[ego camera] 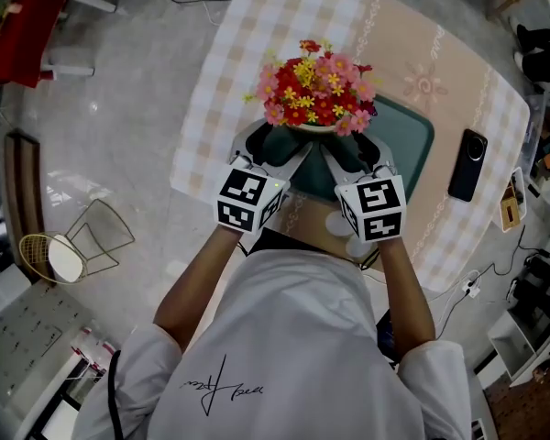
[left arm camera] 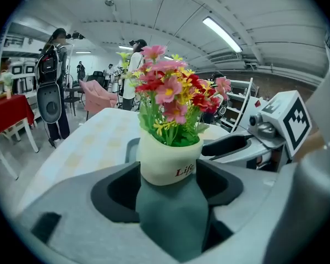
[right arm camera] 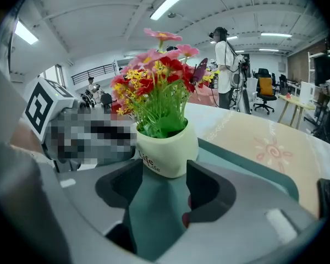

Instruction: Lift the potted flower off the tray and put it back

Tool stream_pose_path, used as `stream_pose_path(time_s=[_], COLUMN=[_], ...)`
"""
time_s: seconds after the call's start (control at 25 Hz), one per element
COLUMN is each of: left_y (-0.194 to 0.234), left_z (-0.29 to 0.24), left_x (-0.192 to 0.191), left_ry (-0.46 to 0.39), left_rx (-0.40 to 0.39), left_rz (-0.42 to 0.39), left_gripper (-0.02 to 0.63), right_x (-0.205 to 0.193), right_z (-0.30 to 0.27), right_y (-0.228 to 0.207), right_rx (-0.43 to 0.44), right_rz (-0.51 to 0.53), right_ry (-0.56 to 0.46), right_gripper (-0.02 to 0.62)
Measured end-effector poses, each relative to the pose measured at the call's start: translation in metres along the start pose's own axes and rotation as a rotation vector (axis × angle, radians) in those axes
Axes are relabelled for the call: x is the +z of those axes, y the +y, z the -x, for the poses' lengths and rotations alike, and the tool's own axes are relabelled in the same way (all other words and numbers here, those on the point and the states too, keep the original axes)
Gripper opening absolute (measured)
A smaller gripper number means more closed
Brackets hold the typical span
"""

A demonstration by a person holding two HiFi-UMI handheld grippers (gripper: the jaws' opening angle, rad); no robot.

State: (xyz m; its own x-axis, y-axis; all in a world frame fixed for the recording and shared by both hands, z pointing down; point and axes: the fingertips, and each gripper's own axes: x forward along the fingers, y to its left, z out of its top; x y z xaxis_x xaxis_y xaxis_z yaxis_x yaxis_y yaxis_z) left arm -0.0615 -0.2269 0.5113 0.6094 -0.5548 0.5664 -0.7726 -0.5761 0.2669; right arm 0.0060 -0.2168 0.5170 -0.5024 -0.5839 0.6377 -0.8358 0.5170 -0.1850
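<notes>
White shirt fabric (ego camera: 284, 337) fills the bottom of the head view, and two bare forearms reach up from it toward the middle of the frame. Each hand carries a gripper with a black-and-white marker cube, one cube (ego camera: 249, 197) left of centre and the other (ego camera: 374, 207) right of centre.

The left gripper (ego camera: 273, 145) and the right gripper (ego camera: 348, 149) angle in toward each other just below the potted flower (ego camera: 316, 90). It stands upright at the near end of a dark teal tray (ego camera: 412, 136), in the upper middle of the frame. The tray lies on a table with a pale yellow checked cloth (ego camera: 257, 26) that has a peach centre. A dark phone (ego camera: 467, 164) lies on the cloth to the tray's right.

In the left gripper view, the left gripper (left arm camera: 168, 183) has its jaws spread wide and released. The dark pads flank the near side of the potted flower (left arm camera: 168, 161) without squeezing it. The pot is small, round and cream, with red lettering on its side. It holds a thick bunch of pink, red and yellow blooms on green stems.

In the right gripper view, the right gripper (right arm camera: 159, 188) is also open. The potted flower (right arm camera: 168, 150) stands at the jaw tips on the tray (right arm camera: 247, 169), and teal shows through the gap.
</notes>
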Motion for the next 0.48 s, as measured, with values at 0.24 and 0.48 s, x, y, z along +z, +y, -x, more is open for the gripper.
stream_pose_path(time_s=[0.24, 0.48], left_y=[0.000, 0.000], left_z=[-0.005, -0.010], left_x=[0.002, 0.000], left_ry=[-0.002, 0.015], left_rx=[-0.010, -0.026], left_rz=[0.006, -0.015], left_gripper=[0.313, 0.314], right_x=[0.000, 0.001], right_z=[-0.004, -0.012], right_y=[-0.002, -0.002], right_rx=[0.021, 0.034], right_rz=[0.014, 0.054], right_ry=[0.004, 0.006], right_gripper=[0.274, 0.309])
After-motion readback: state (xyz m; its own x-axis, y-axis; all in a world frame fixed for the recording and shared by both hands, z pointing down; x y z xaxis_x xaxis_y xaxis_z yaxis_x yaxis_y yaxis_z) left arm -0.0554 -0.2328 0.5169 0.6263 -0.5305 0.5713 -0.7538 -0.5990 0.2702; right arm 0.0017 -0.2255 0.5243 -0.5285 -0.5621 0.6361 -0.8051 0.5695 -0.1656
